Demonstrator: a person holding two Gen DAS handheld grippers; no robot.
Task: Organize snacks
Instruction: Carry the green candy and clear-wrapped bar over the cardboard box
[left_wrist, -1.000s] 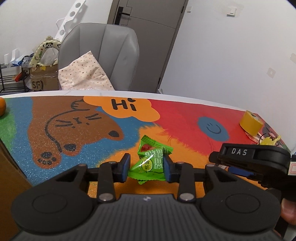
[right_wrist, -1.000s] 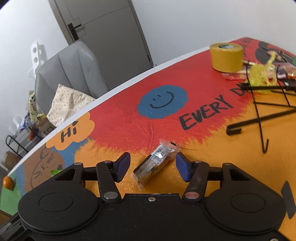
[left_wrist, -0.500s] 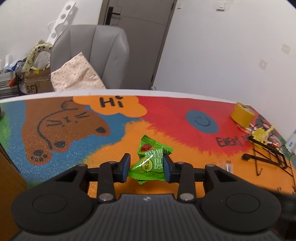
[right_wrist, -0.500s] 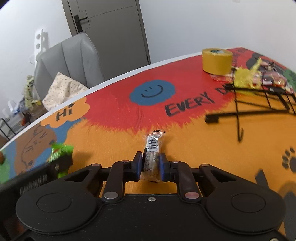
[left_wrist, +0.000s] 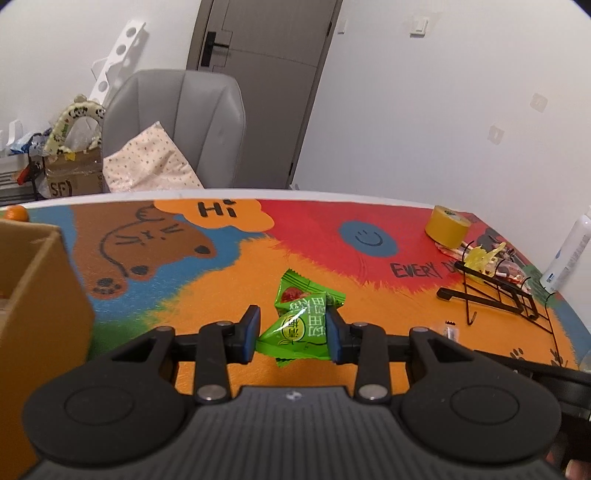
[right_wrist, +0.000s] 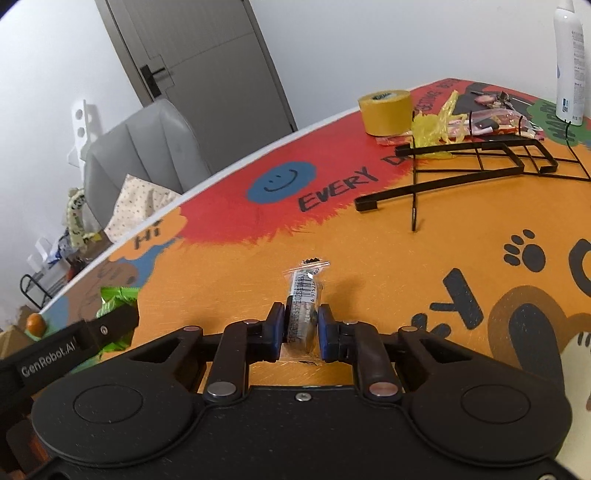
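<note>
My left gripper (left_wrist: 291, 332) is shut on green snack packets (left_wrist: 301, 325), held above the colourful mat. A cardboard box (left_wrist: 33, 280) stands at its left. My right gripper (right_wrist: 301, 326) is shut on a clear-wrapped dark snack bar with a barcode (right_wrist: 303, 295), held just over the orange part of the mat. The left gripper with its green packets (right_wrist: 114, 306) shows at the left edge of the right wrist view. The tip of the snack bar (left_wrist: 450, 330) shows in the left wrist view.
A black wire rack (right_wrist: 476, 162) lies on the mat at the right, with a yellow tape roll (right_wrist: 386, 110), yellow and red wrappers (right_wrist: 439, 125) and a white bottle (right_wrist: 570, 66) behind it. An orange (right_wrist: 36, 323) sits at the far left. A grey chair (left_wrist: 177, 125) stands behind the table.
My right gripper closed on the snack bar and has lifted it. My left gripper has shifted with the green packets, and the cardboard box has come into its view at left.
</note>
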